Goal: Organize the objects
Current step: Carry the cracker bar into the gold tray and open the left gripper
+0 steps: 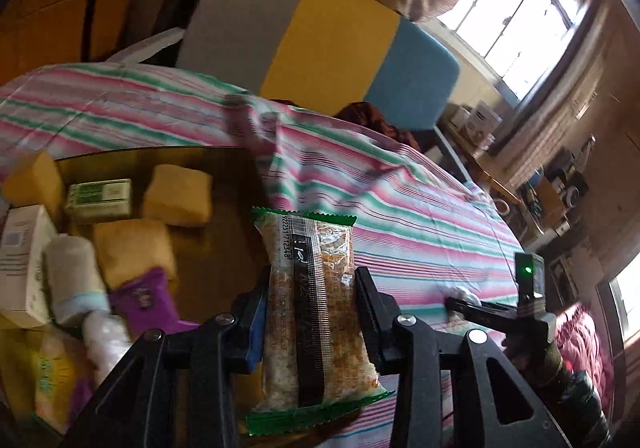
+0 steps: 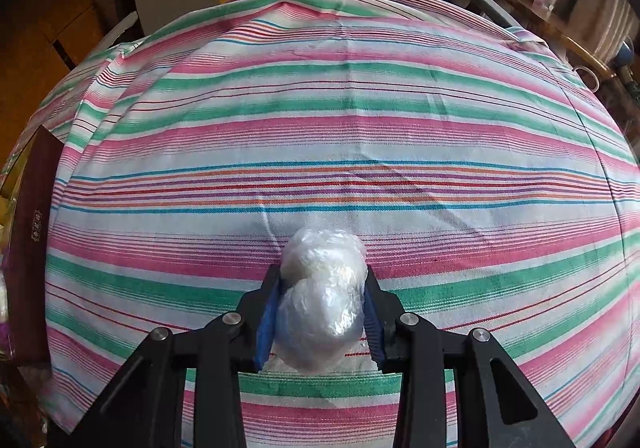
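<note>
- Left hand-held gripper [image 1: 310,312] clamps a green-edged snack packet [image 1: 316,312], held above the striped cloth [image 1: 400,215] beside a tray [image 1: 224,167].
- Right hand-held gripper [image 2: 322,312] squeezes a clear plastic-wrapped bundle [image 2: 320,300] over the cloth.

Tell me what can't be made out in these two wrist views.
- Left wrist view: the pile beside the snack packet in the left claw is motion-blurred; the white box label is unreadable.
- Left wrist view: the right claw is small and edge-on, so what it holds is unclear.
- Right wrist view: contents of the plastic-wrapped bundle are hidden by the wrap.
- Right wrist view: the dark box is cut off by the left edge.
</note>
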Available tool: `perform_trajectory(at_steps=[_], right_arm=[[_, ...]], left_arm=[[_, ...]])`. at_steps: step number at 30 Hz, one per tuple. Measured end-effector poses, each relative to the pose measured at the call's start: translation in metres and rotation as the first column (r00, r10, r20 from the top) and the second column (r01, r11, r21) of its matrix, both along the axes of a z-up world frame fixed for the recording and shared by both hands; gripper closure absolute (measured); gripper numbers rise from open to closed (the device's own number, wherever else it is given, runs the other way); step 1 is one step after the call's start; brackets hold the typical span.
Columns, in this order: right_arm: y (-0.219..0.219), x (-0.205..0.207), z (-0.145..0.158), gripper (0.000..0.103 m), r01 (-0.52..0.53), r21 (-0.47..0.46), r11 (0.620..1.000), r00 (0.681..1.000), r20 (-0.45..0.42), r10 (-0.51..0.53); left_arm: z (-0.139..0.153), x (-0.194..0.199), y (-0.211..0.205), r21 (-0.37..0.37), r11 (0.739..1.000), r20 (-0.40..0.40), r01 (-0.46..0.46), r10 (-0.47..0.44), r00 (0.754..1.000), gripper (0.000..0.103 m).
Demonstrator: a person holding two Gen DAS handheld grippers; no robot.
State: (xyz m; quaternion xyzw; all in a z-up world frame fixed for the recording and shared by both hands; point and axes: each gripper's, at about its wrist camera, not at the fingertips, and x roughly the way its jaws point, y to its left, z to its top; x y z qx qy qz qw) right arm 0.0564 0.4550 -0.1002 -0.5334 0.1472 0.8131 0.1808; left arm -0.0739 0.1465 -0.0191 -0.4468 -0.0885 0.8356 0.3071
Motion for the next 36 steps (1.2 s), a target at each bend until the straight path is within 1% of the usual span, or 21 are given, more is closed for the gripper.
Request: perform_trajectory(at_steps=[2,3,5,7,8,11,13,15,20,23,26,28,30,33,36], right_arm=[[-0.003,0.0,-0.001,0.065,-0.004,0.007,1.0,1.0,0.003,0.004],[-0.004,-0.002,-0.002,0.065,-0.006,0.01,1.0,1.0,0.005,0.006],[-0.002,-0.002,-0.002,0.065,-0.006,0.007,1.0,1.0,0.005,0.006],[-0.002,-0.003,-0.002,0.065,-0.005,0.007,1.0,1.0,0.005,0.005],[-0.003,-0.004,-0.002,0.065,-0.006,0.007,1.0,1.0,0.005,0.006],[0.0,-0.004,-0.001,0.064,-0.006,0.006,1.0,1.0,0.004,0.006],[0.001,-0.005,0.0,0.064,-0.007,0.005,1.0,1.0,0.005,0.007],[0.0,-0.004,0.0,0.064,-0.005,0.005,1.0,1.0,0.004,0.005],[0.002,-0.001,0.0,0.063,-0.009,0.005,1.0,1.0,0.006,0.009],[0.0,-0.003,0.0,0.063,-0.011,0.006,1.0,1.0,0.008,0.011],[-0.001,-0.003,0.0,0.063,-0.011,0.006,1.0,1.0,0.008,0.011],[0.0,-0.002,0.0,0.063,-0.011,0.006,1.0,1.0,0.008,0.011],[-0.001,-0.003,0.0,0.063,-0.011,0.007,1.0,1.0,0.009,0.011],[0.0,-0.003,0.0,0.063,-0.012,0.007,1.0,1.0,0.01,0.012],[0.0,-0.003,0.0,0.063,-0.013,0.008,1.0,1.0,0.01,0.013]], left_arm=[[-0.012,-0.017,-0.022,-0.009,0.998,0.057,-0.068,0.069,0.996,0.064],[-0.019,-0.024,-0.03,0.0,0.996,0.093,-0.091,0.091,0.992,0.064],[-0.031,-0.034,-0.042,0.034,0.992,0.174,-0.119,0.111,0.978,0.064],[-0.04,-0.038,-0.041,0.073,0.988,0.243,-0.134,0.113,0.964,0.064],[-0.043,-0.04,-0.038,0.087,0.987,0.264,-0.135,0.108,0.958,0.064],[-0.044,-0.046,-0.026,0.085,0.987,0.269,-0.135,0.108,0.957,0.064],[-0.045,-0.051,-0.02,0.078,0.986,0.262,-0.15,0.125,0.957,0.064],[-0.05,-0.058,-0.017,0.044,0.984,0.256,-0.173,0.156,0.954,0.064],[-0.072,-0.074,-0.01,-0.018,0.975,0.286,-0.223,0.219,0.933,0.064],[-0.083,-0.079,-0.007,-0.062,0.971,0.295,-0.23,0.238,0.926,0.064],[-0.084,-0.082,-0.006,-0.096,0.968,0.253,-0.232,0.249,0.935,0.064],[-0.085,-0.083,-0.006,-0.103,0.968,0.25,-0.227,0.246,0.936,0.064],[-0.083,-0.081,-0.005,-0.121,0.97,0.219,-0.211,0.234,0.947,0.064],[-0.076,-0.075,0.0,-0.161,0.97,0.147,-0.182,0.206,0.967,0.064],[-0.068,-0.07,0.008,-0.207,0.965,0.053,-0.159,0.173,0.983,0.064]])
